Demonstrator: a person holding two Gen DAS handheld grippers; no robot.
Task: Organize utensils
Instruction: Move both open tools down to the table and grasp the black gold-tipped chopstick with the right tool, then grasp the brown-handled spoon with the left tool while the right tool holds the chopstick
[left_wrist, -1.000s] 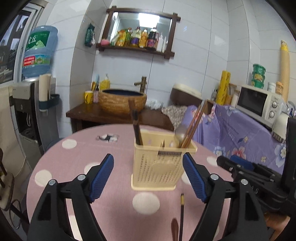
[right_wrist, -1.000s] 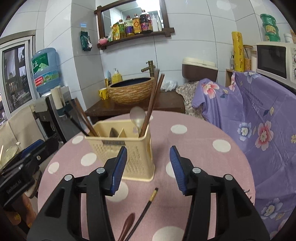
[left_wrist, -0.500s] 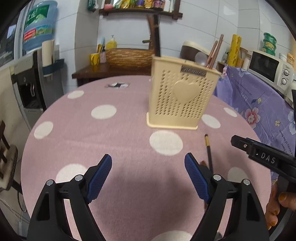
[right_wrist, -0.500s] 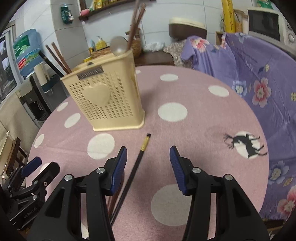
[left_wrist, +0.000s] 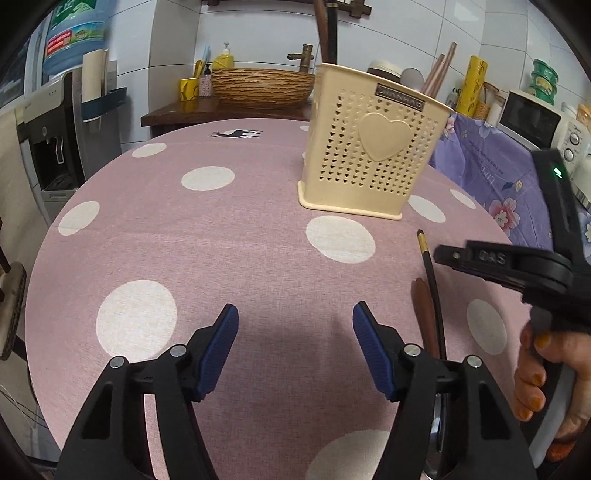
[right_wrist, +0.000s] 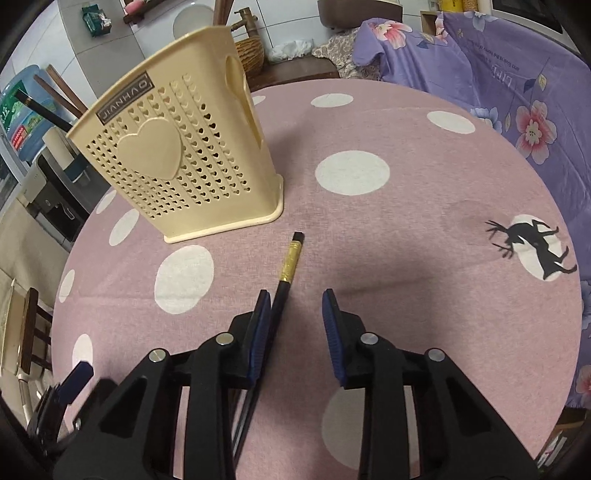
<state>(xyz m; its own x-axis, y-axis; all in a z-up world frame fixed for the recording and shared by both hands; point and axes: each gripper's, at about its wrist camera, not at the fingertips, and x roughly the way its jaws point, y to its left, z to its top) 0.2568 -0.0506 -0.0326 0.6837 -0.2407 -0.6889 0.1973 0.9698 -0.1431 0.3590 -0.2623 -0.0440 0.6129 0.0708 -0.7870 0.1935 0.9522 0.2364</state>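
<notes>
Label "JIANHAO" (right_wrist: 125, 97) tops the cream utensil holder (right_wrist: 192, 155).

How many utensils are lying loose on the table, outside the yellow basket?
2: a black chopstick with a gold band, between the closing jaws of the right gripper, and a brown wooden handle beside it. Others may be hidden under the grippers.

The room is evenly and softly lit from above, fairly bright. White wall tiles (left_wrist: 258, 33) at the top of the left wrist view catch mild glare. Soft grey shadows lie on the pink polka-dot tablecloth (right_wrist: 388, 240) ahead of the gripper fingers. Both views are sharp at the centre; straight lines bow toward the edges, and the corners fall to black.
</notes>
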